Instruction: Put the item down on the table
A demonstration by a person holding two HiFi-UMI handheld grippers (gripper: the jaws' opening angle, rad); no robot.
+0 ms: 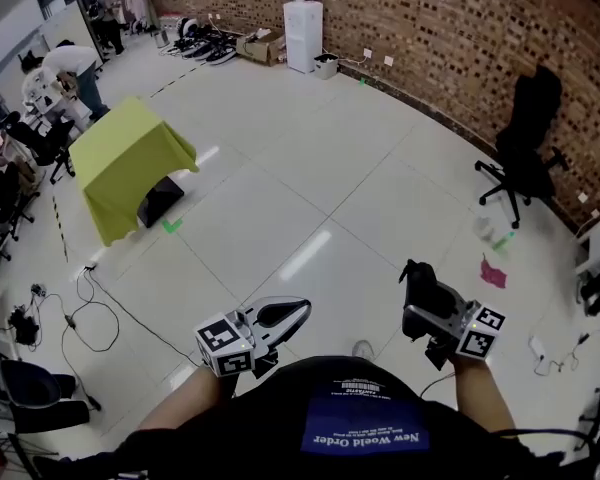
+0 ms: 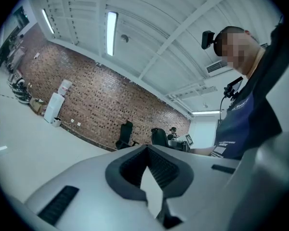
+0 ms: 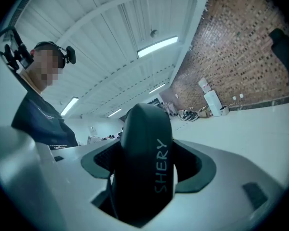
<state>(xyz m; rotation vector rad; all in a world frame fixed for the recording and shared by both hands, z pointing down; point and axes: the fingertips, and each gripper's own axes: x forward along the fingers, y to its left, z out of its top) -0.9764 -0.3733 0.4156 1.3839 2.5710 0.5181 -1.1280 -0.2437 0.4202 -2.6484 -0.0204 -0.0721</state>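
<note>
My right gripper [image 1: 421,290] is shut on a black rounded item [image 1: 425,286] that sticks up between its jaws. In the right gripper view the item [image 3: 143,167] fills the gap between the pads and bears the pale lettering "SHERY". My left gripper [image 1: 288,314] is held low at the left, its white jaws together with nothing between them. The left gripper view shows its dark pads [image 2: 130,170] meeting at the tips. The table [image 1: 130,153], draped in a yellow-green cloth, stands far off at the upper left. Both grippers hang over the bare floor, close to the person's body.
A black office chair [image 1: 525,133] stands by the brick wall at the right. A white water dispenser [image 1: 303,23] is at the back. Cables [image 1: 90,313] trail over the floor at the left, and a pink scrap [image 1: 493,271] lies at the right. People work at desks [image 1: 40,98] beyond the table.
</note>
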